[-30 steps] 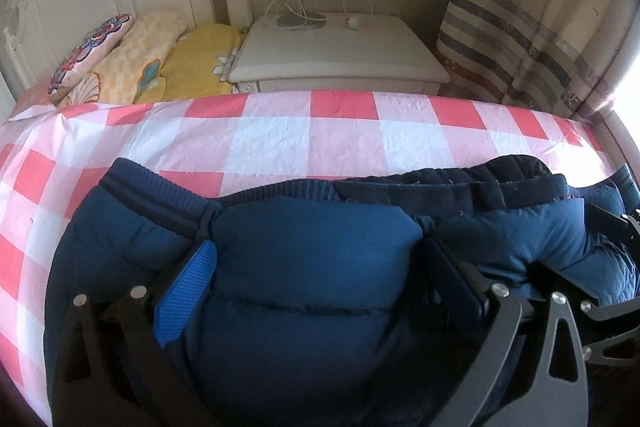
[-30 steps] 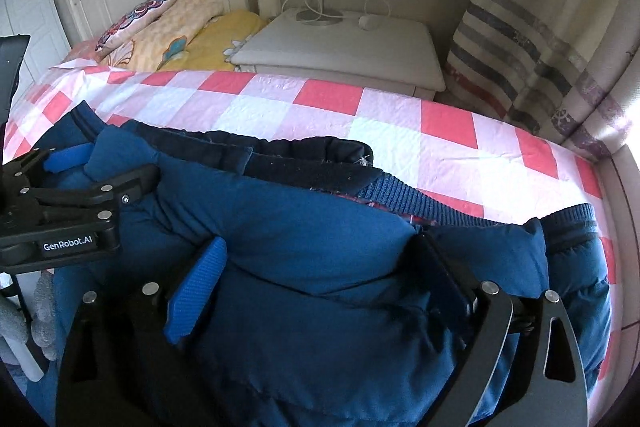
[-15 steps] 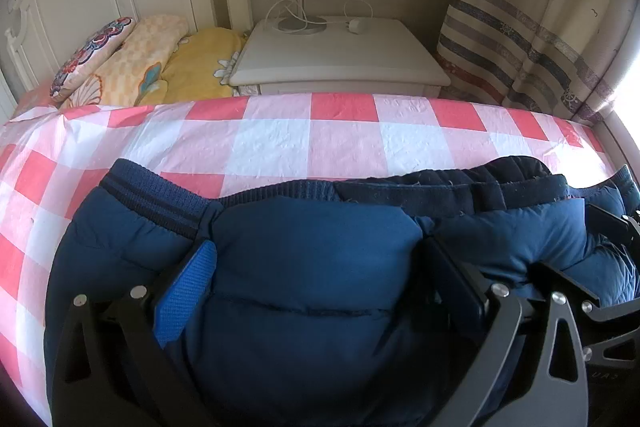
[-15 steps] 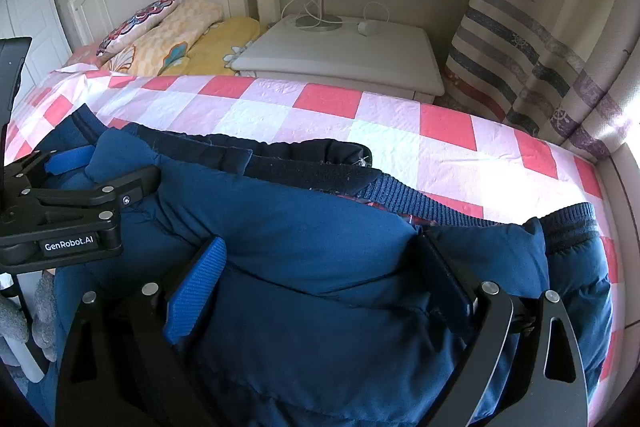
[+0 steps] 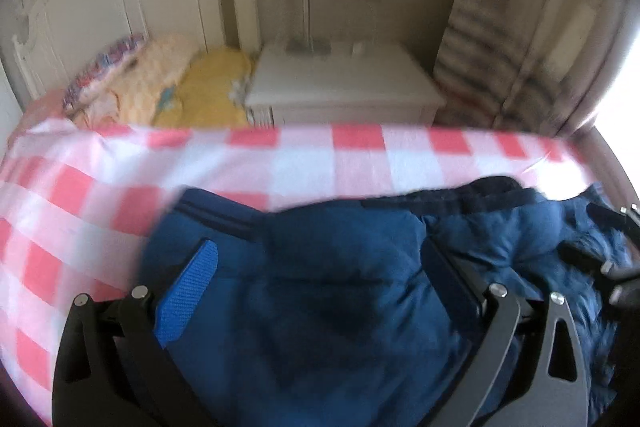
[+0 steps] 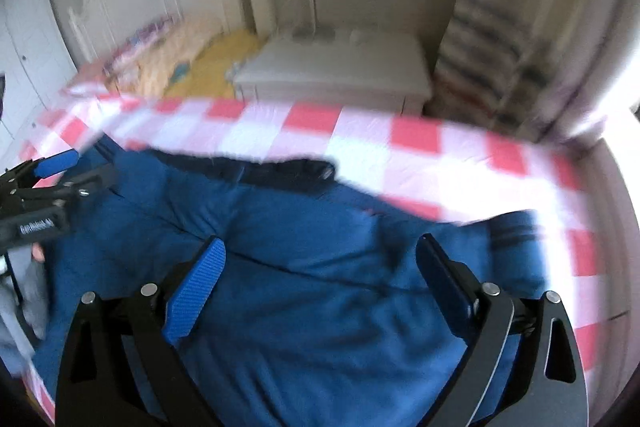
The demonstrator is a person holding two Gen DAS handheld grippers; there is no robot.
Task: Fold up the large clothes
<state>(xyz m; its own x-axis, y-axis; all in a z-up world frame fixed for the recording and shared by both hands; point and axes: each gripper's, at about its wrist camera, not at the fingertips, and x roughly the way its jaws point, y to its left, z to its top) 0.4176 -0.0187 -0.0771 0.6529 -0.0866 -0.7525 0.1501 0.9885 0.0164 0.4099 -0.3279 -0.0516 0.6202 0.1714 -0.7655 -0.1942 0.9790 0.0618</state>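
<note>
Both claws spread wide: left claw [image 5: 320, 275], right claw [image 6: 320, 267]. Puffy navy-blue padded jacket [image 5: 340, 307] bunched between and beneath both, on red-and-white checked bedsheet [image 5: 304, 163]. Frames blurred.

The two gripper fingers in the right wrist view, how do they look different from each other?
The left finger shows a bright blue ribbed pad; the right finger looks dark, its pad face turned away. Both stand wide apart over the navy padded jacket, on black arms, and neither visibly pinches the fabric.
</note>
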